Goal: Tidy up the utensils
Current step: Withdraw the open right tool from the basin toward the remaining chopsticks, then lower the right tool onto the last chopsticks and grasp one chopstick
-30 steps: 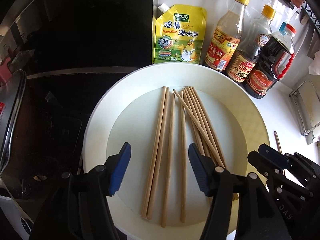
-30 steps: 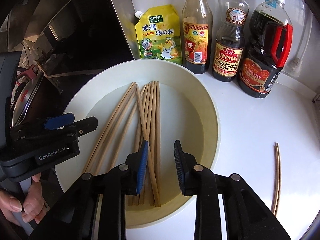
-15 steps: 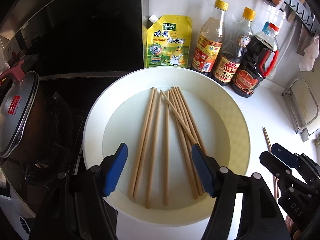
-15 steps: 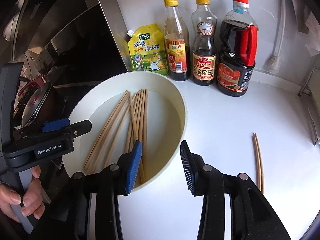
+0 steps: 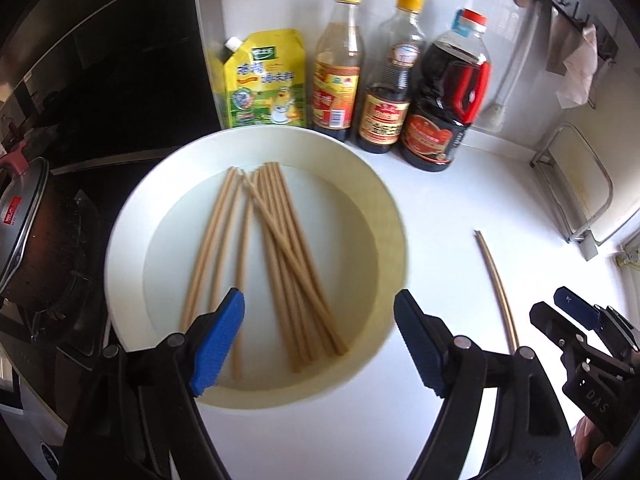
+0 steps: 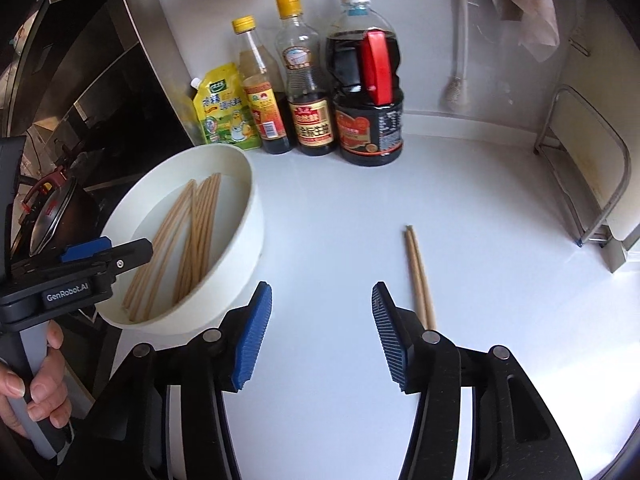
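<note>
Several wooden chopsticks [image 5: 276, 256] lie loose in a round white basin [image 5: 384, 200] on the white counter; they also show in the right wrist view [image 6: 196, 236], in the basin [image 6: 252, 216]. A separate pair of chopsticks [image 6: 418, 272] lies on the counter to the right, seen in the left wrist view [image 5: 496, 284] too. My left gripper [image 5: 320, 340] is open and empty above the basin's near edge. My right gripper [image 6: 322, 332] is open and empty over bare counter, between the basin and the pair.
A yellow seasoning pouch [image 5: 262, 80] and three sauce bottles [image 5: 382, 76] stand against the back wall. A stove with a pot [image 5: 24, 232] is at the left. A metal rack [image 6: 588, 176] stands at the right.
Both grippers have pulled back and up from the basin. The right gripper has moved right over the counter and opened wider. The left gripper has also opened wider.
</note>
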Motion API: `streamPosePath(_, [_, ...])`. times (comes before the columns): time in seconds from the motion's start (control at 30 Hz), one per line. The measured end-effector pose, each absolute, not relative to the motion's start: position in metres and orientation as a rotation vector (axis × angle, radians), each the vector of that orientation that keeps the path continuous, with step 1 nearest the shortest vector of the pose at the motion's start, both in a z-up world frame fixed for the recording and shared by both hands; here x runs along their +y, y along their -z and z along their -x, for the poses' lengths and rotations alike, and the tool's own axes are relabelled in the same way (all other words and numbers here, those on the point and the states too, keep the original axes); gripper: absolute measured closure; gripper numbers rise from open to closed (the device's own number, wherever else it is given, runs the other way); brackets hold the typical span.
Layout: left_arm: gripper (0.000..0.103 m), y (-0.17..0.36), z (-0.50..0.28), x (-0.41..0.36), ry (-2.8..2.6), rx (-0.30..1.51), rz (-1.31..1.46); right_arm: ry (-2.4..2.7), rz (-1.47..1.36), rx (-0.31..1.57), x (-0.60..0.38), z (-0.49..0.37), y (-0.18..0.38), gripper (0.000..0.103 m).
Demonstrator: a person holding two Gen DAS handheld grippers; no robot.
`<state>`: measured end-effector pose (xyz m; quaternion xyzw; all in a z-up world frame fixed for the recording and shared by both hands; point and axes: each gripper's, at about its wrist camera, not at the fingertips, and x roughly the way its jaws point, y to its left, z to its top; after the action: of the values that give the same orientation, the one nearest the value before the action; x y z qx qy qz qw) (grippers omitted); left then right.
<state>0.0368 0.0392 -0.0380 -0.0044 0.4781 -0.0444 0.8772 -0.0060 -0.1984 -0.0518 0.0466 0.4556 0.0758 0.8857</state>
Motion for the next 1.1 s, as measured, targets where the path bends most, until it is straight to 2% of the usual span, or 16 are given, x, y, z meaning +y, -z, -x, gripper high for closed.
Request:
streamPosePath(0.47, [0.023,0.052,-0.014,-0.044,0.175,1.006,-0.003,-0.057,-0.036,1.030,-0.287,0.023,0.114,0.050])
streamPosePath(1.1, [0.023,0.094,-0.007,-0.083,0.160,1.069,-0.047,-0.118,0.064,1.010,-0.282,0.009,0.155,0.050])
